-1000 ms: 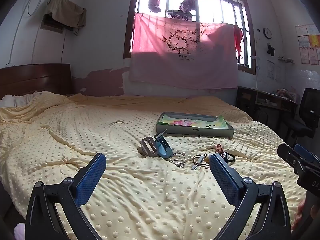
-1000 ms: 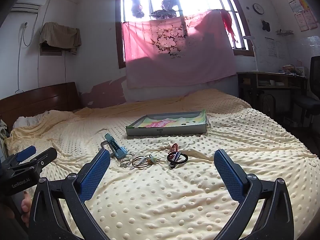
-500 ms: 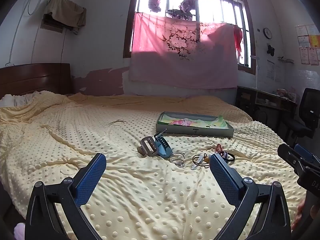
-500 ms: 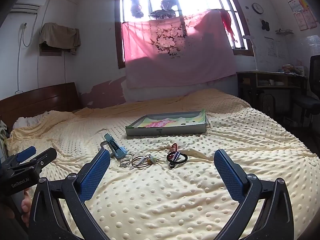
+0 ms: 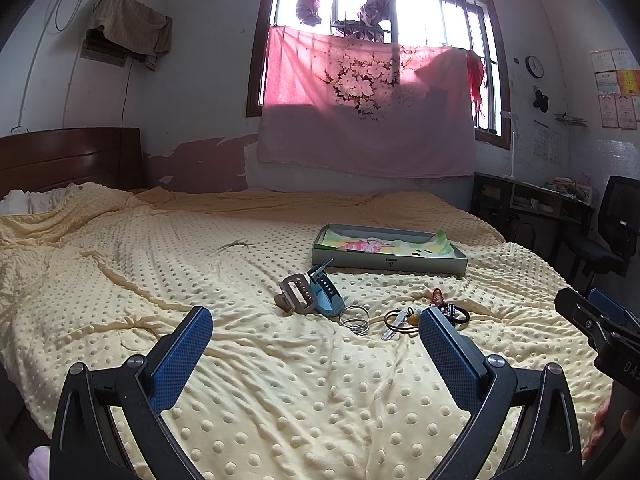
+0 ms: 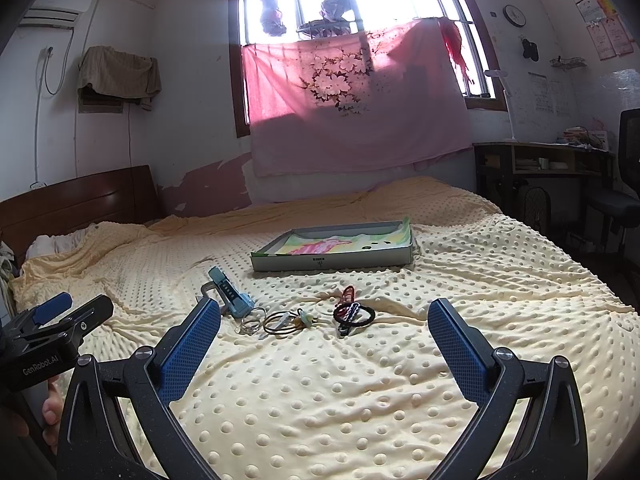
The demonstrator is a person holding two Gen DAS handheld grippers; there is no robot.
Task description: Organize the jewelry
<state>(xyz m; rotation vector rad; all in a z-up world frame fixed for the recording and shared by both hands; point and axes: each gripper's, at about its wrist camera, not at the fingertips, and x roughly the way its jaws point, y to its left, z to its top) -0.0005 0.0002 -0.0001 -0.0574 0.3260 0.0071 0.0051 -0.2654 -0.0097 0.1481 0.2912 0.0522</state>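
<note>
Left gripper point(image 5: 316, 334): we hold it with jaws spread wide, nothing between them, hovering over the blanket point(image 5: 160, 264).
Right gripper point(image 6: 324, 326): same here, jaws wide apart and empty.
Silver rings point(image 5: 355, 317): just ahead of our left jaws, light and slick, so we'd pinch across one rim.
Brown hoop point(image 6: 280, 323): ahead, between our right jaws, thin and stiff; we'd judge it light.
Black hair ties point(image 6: 354, 315): just right of the hoop, soft and springy, easy to squeeze.
Watch straps point(image 5: 310, 296): left of the rings, bulkier; we'd grab a band.
Tray point(image 6: 332, 261): beyond the pile, our likely destination.
</note>
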